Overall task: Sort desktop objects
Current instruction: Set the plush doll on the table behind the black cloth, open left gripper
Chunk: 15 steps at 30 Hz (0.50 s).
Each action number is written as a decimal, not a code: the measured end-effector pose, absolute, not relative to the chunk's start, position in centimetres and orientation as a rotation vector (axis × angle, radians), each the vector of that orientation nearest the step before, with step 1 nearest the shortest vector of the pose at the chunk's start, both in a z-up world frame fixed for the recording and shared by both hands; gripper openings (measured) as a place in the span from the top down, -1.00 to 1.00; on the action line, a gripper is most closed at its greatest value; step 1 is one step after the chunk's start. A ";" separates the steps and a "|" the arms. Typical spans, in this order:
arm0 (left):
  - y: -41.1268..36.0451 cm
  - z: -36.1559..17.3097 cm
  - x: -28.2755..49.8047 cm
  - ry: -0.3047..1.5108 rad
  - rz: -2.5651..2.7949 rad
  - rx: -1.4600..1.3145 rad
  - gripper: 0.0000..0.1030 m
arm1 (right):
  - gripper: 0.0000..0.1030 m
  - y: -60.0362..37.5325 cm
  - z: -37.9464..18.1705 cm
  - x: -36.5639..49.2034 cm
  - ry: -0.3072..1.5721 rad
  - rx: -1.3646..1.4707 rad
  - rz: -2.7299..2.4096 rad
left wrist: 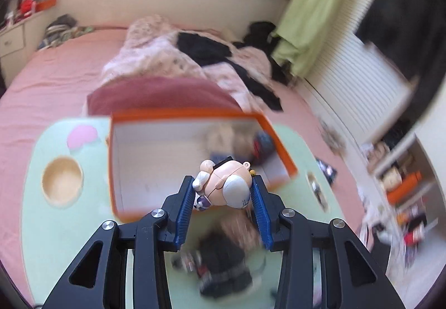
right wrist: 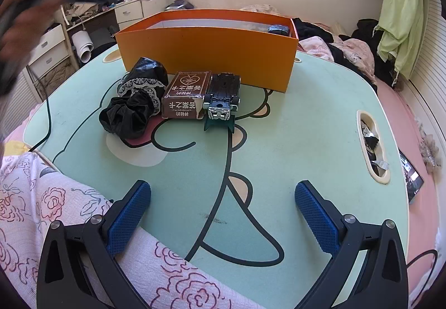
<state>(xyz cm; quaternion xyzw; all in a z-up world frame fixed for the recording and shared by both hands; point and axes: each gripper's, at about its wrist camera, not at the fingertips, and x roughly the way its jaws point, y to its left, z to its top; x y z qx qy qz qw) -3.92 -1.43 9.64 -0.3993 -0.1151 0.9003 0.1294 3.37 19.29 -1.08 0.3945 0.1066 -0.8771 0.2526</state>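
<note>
I've got the toy figure (left wrist: 223, 183) clenched crosswise in the left hand-held gripper (left wrist: 224, 192), w/ the orange box (left wrist: 276, 136) just ahead & below, while the right hand-held gripper (right wrist: 223, 214) hangs released over the bench (right wrist: 292, 141).

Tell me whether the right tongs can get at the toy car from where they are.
Probably yes: the right tongs stand open, with bare table between them and the toy car; the card box touches its side.

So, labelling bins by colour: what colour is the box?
Orange outside, white inside; the box shows best in the right wrist view.
</note>
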 end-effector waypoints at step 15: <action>-1.6 5.8 -0.9 -0.319 2.688 -1.107 -0.62 | -0.99 19.3 -1.1 3.4 0.288 1.072 -2.386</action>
